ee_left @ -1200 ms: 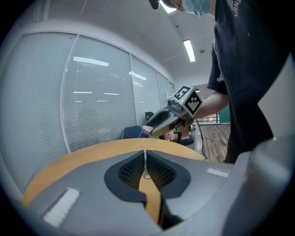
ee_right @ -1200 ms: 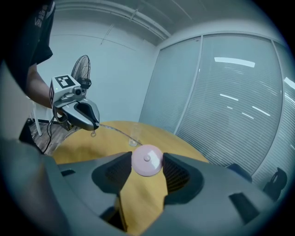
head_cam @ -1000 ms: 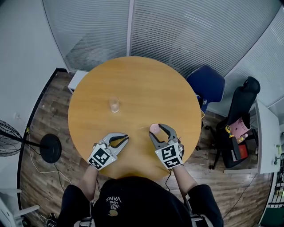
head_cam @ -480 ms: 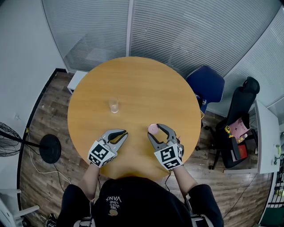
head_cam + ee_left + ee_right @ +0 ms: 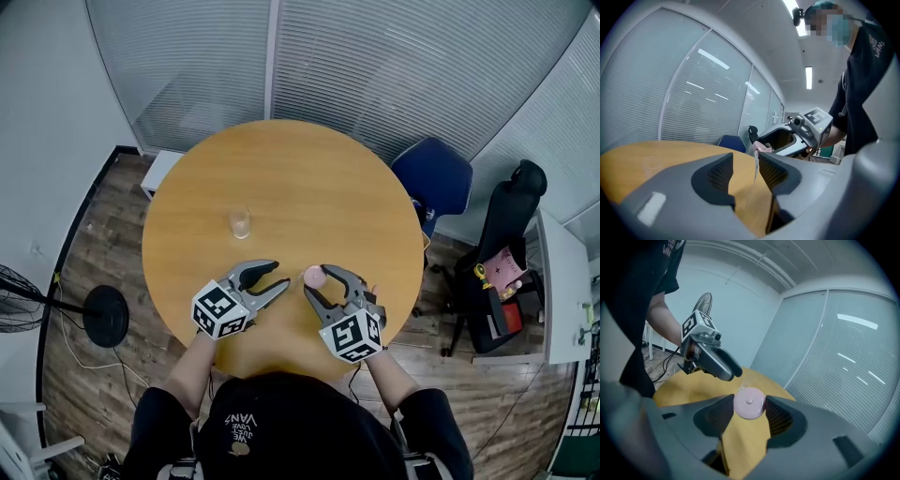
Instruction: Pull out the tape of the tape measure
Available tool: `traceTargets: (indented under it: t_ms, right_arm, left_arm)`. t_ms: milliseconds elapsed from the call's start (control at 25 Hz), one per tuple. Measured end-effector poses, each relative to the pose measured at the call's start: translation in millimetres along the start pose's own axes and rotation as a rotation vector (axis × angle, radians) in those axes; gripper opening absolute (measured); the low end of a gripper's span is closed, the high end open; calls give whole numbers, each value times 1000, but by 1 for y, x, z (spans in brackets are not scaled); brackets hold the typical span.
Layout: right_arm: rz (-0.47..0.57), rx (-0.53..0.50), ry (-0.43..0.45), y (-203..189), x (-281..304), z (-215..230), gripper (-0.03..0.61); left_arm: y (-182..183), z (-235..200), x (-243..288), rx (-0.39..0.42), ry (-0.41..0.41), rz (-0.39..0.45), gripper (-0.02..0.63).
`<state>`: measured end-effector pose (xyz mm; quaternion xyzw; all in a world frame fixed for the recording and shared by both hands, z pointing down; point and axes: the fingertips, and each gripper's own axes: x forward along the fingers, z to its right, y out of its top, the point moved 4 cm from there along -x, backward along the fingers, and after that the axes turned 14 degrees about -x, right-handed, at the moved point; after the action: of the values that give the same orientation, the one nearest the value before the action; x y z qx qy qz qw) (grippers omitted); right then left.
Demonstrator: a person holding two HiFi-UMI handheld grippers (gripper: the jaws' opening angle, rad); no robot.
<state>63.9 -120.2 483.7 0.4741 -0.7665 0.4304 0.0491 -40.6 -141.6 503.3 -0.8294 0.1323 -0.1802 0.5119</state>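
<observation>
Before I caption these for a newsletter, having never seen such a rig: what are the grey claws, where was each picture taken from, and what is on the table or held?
No robot here: a person holds a hand-worked two-jaw gripper in each hand; the patterned cubes belong to them. The top-down picture comes from a camera on the person's head; the other two come from cameras riding on each gripper, looking along its jaws. On the round wooden table stands a small clear glass. The right gripper is shut on a round pink tape measure. The left gripper has just been opening its jaws; the thin tape runs between them, not pinched.
</observation>
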Motion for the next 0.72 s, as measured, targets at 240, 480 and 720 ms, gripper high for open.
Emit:
traceTargets:
  t_ms: [240, 480, 720]
  right_arm:
    - [24, -86, 4, 14, 1, -8, 218]
    - [49, -195, 5, 21, -1, -11, 218]
    - [57, -365, 11, 32, 0, -23, 218]
  left_arm:
    - [6, 5, 12, -83, -116, -56, 186]
    - [18, 9, 21, -186, -207, -79, 186]
    - [20, 12, 19, -206, -272, -138, 144]
